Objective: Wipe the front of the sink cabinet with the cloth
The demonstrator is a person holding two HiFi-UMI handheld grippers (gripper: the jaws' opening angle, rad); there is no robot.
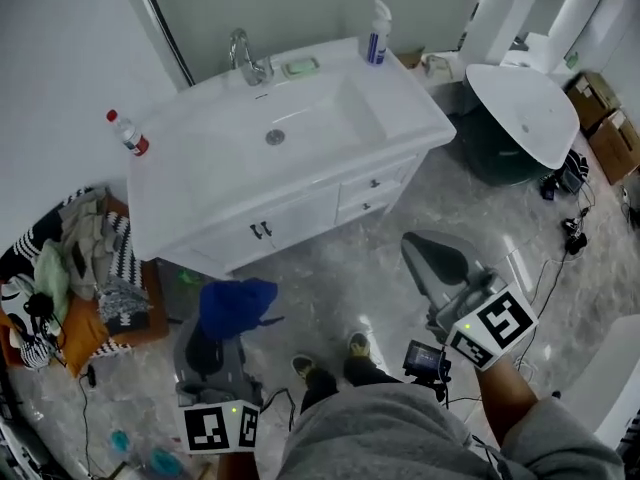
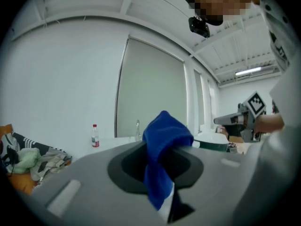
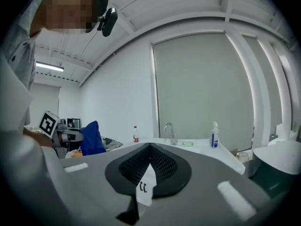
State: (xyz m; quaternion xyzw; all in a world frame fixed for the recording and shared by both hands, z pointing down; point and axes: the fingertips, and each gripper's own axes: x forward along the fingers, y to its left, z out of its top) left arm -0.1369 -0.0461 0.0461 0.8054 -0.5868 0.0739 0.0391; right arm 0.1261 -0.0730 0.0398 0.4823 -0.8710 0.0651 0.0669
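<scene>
Grey marble floor (image 1: 330, 273) under white sink cabinet (image 1: 300, 220); left gripper (image 2: 162, 166) clamps blue cloth (image 2: 165, 134).

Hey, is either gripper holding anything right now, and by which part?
The left gripper pinches the blue cloth around its bunched middle; cloth bulges above the jaws and hangs below. The right gripper is shut, empty.

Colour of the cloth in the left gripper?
Blue. The cloth shows best in the left gripper view.

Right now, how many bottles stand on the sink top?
2. A red-capped bottle at the left end of the sink top; a blue-and-white bottle at its back right. None seems hidden.
</scene>
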